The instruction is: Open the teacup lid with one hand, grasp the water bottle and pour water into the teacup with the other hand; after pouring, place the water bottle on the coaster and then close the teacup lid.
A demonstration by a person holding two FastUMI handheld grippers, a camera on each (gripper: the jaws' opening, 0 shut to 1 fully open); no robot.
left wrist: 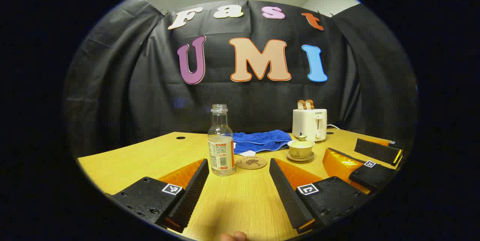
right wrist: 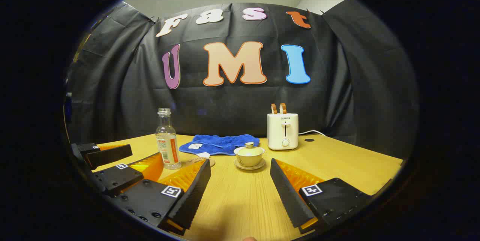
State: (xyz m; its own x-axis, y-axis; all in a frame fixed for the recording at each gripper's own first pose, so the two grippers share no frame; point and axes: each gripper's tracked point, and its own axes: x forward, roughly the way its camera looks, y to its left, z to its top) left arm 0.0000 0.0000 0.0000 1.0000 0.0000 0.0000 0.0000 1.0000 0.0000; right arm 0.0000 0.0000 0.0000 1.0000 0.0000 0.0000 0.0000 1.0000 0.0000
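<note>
wooden worktop (left wrist: 150, 162) set for pouring: water bottle (left wrist: 221, 141), coaster (left wrist: 251, 162), lidded teacup (right wrist: 249, 154) grouped mid-worktop; left gripper (left wrist: 238, 188), right gripper (right wrist: 240, 192) held spread, nothing pinched.

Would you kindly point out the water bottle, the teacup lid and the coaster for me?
water bottle (left wrist: 221, 154): left gripper view, on its label.
teacup lid (right wrist: 249, 150): right gripper view, on the dome below the knob.
coaster (left wrist: 251, 162): left gripper view, on its printed top face.

Clear plastic water bottle (left wrist: 221, 141); wood-grain table (left wrist: 240, 203)
</note>
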